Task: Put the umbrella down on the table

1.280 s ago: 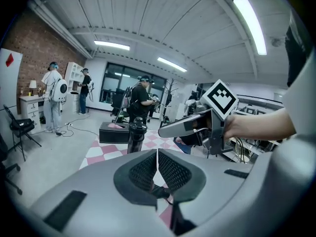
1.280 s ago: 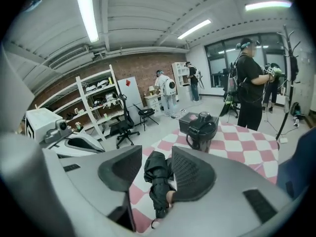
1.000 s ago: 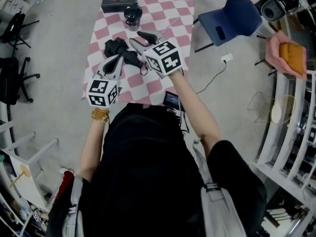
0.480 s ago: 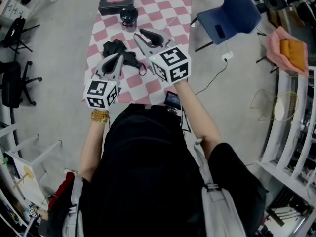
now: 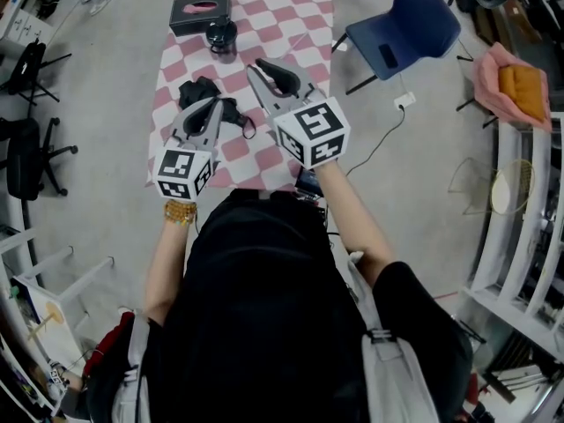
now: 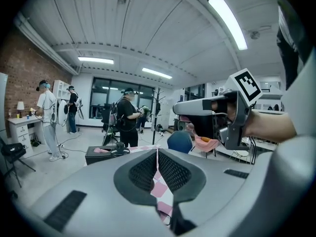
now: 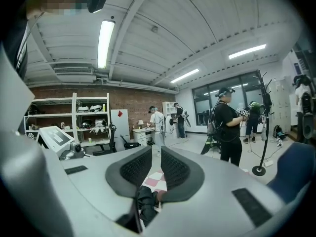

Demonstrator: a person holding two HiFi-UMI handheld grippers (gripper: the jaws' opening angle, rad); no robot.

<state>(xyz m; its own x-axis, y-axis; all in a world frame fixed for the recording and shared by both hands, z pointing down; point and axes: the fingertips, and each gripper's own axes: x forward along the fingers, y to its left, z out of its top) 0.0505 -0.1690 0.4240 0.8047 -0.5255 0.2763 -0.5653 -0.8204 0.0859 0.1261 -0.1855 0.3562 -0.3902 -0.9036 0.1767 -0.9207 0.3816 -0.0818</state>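
**Head view.** The umbrella [image 5: 204,93], black and folded short, lies on the checked tabletop [image 5: 304,25] left of centre in the upper part of the frame. Its wrist strap forms a loop at its lower right. A black box [image 5: 200,11] and a dark round container [image 5: 220,35] stand beyond it, apart from it, toward the top edge.

The left tool [image 5: 214,106] hovers just beside the umbrella's lower right. The right tool [image 5: 258,65] is held further right, clear of it. Neither touches the umbrella, so the task reads as complete.

**Left gripper view.** The jaws are drawn together to a hairline slit with nothing between them. Only checked cloth shows through.

**Right gripper view.** The jaws stand narrowly apart and have just been closing. No object sits between the pads. A dark shape shows low in the gap, probably the umbrella on the cloth below.

**Handling (judgement).**
- The umbrella is likely light.
- It probably has a stiff shaft and ribs under loose, soft fabric.
- The crumpled folds would give under the pads and could slide.
- A firmer hold would be across the bundled middle, where the ribs back the cloth, or on the handle end.
- Which end carries the handle cannot be told from these views.
- The strap is a poor purchase, because the umbrella would dangle and swing.
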